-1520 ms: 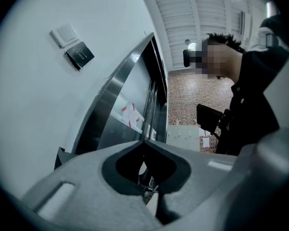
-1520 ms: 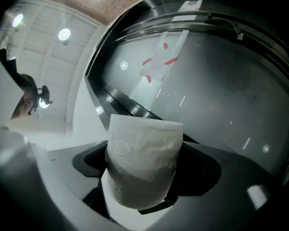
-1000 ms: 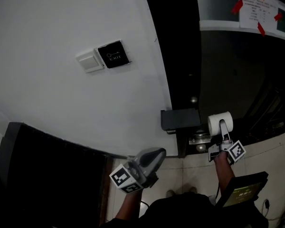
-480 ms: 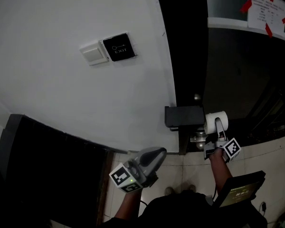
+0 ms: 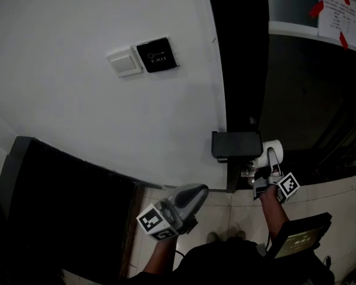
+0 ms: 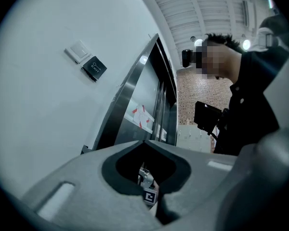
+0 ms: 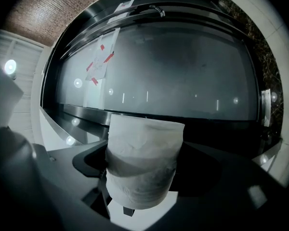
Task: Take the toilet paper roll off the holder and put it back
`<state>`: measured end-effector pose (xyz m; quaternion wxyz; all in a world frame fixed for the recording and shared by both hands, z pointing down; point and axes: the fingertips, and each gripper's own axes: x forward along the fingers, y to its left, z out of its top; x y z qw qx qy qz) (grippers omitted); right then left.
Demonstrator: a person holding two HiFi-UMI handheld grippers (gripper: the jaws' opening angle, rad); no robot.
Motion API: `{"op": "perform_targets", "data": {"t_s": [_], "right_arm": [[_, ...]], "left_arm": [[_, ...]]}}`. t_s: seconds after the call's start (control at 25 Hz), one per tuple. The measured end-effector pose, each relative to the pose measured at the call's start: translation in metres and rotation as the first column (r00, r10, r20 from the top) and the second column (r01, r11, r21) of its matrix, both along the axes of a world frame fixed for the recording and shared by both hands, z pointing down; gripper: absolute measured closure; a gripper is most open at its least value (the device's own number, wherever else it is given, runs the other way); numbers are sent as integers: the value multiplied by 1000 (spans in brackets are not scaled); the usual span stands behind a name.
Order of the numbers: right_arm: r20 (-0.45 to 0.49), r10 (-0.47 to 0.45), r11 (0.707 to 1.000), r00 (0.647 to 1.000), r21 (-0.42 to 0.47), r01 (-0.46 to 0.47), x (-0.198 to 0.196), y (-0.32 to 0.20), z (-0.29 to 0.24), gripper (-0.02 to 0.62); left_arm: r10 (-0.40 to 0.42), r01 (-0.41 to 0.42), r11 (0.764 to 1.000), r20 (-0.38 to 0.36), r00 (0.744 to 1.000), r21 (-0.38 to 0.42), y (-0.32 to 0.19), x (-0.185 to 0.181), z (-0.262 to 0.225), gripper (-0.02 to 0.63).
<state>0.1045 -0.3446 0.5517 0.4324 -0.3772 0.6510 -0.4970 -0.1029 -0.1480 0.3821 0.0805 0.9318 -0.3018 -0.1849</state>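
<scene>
Crinkled cylindrical toilet paper roll (image 7: pixel 143 160) clamped in right hand-held gripper (image 5: pixel 272 157)

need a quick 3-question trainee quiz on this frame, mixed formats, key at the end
1. True or false: the left gripper holds the toilet paper roll.
2. What is on the white wall above and left of the black holder? A) a mirror B) a switch plate beside a black EXIT button C) a towel rail
3. Short answer: how do the left gripper's fingers stand?
Key: 1 false, the right gripper is clamped on it. 2 B. 3 shut, with nothing between them.
</scene>
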Motion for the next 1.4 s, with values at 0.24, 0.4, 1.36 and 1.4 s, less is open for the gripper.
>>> {"op": "perform_targets", "data": {"t_s": [0.24,0.4,1.36,1.4], "right_arm": [[12,-3,1000,1000,1,3,-1,-2,1,164],[21,-1,1000,1000,-2,1,-1,-1,2,164],[33,-191,982,981,18,190,-87,30,-10,163],[37,-203,979,978,15,203,-93,32,-9,163]], "left_arm": [[-2,2,1000,23,1000,-24,-2,1,7,609],[9,-8,1000,16,1000,-17,-1,4,5,609],[-1,1,1000,3,1000,-14,1,0,1,609],[-1,1,1000,2,1000,-14,2,-1,2,609]]}}
